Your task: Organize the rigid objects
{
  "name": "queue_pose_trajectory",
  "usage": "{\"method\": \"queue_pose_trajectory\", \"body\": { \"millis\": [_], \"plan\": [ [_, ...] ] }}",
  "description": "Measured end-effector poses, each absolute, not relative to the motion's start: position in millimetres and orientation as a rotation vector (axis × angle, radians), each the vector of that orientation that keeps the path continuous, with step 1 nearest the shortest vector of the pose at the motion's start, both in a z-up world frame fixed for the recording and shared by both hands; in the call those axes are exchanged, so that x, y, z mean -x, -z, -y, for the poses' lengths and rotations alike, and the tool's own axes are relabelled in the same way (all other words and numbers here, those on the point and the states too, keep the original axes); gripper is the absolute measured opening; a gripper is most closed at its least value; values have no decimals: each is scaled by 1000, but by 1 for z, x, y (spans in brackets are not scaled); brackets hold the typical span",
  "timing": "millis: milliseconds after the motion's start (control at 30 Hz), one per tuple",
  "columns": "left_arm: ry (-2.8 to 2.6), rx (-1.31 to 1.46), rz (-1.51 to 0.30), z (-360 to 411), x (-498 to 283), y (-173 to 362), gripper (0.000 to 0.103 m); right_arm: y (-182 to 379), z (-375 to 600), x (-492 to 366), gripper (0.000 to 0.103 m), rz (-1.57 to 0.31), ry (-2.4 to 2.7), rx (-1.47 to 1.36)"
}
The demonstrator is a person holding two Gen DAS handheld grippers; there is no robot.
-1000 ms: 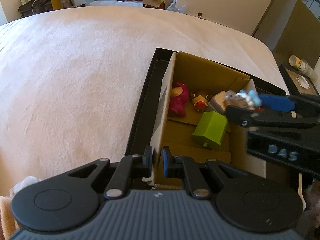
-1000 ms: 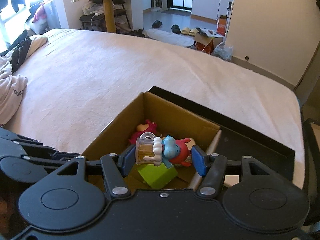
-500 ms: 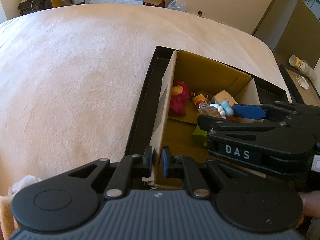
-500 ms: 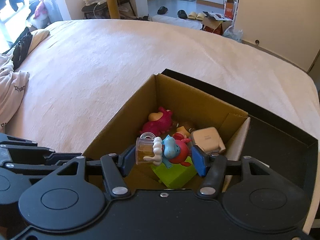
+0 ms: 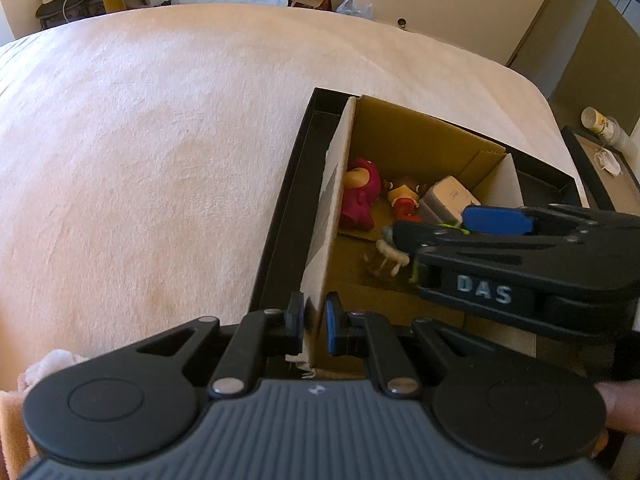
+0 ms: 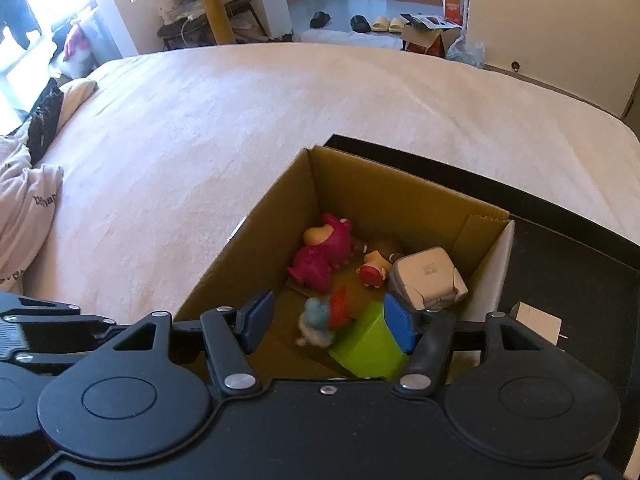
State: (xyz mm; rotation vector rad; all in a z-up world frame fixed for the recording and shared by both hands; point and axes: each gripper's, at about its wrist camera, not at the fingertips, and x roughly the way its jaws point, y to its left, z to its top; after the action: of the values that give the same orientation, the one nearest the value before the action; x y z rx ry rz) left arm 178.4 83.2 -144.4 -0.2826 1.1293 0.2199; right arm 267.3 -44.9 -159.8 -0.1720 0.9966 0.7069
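A cardboard box (image 6: 400, 192) stands in a black tray on the bed. It holds a magenta toy (image 6: 324, 252), a small brown-and-red figure (image 6: 376, 264), a white case (image 6: 428, 276) and a green block (image 6: 368, 348). A blue-and-red figurine (image 6: 324, 316) is blurred in the air inside the box, just below my right gripper (image 6: 328, 320), which is open and empty above the box. My left gripper (image 5: 314, 322) is shut on the box's near wall (image 5: 332, 200). The right gripper also shows in the left wrist view (image 5: 432, 224), with the figurine (image 5: 388, 256) under it.
The black tray (image 5: 288, 200) surrounds the box on a pale pink bedspread (image 5: 140, 140). Clothes (image 6: 28, 200) lie at the bed's left edge. A white plug-like object (image 6: 536, 320) lies in the tray to the right of the box. A nightstand with a cup (image 5: 600, 124) stands at far right.
My right gripper moved down over the box and opened, and the blue-and-red figurine dropped out of it into the box. The left gripper has kept its hold on the box wall.
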Motion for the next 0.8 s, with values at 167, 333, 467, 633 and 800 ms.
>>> {"method": "queue_pose_trajectory", "body": {
  "millis": [167, 333, 467, 633, 800],
  "plan": [
    [-222, 274, -1130, -82, -179, 144, 10, 151, 60, -265, 61, -977, -685, 161],
    [-224, 266, -1131, -81, -180, 144, 10, 142, 81, -261, 61, -962, -663, 152],
    [-227, 259, -1132, -80, -180, 144, 10, 135, 99, -257, 61, -945, -646, 142],
    [-232, 250, -1135, -78, -181, 145, 10, 131, 113, -253, 64, -934, -633, 136],
    [-240, 229, -1138, -74, -182, 145, 10, 134, 126, -250, 67, -929, -617, 136]
  ]
}}
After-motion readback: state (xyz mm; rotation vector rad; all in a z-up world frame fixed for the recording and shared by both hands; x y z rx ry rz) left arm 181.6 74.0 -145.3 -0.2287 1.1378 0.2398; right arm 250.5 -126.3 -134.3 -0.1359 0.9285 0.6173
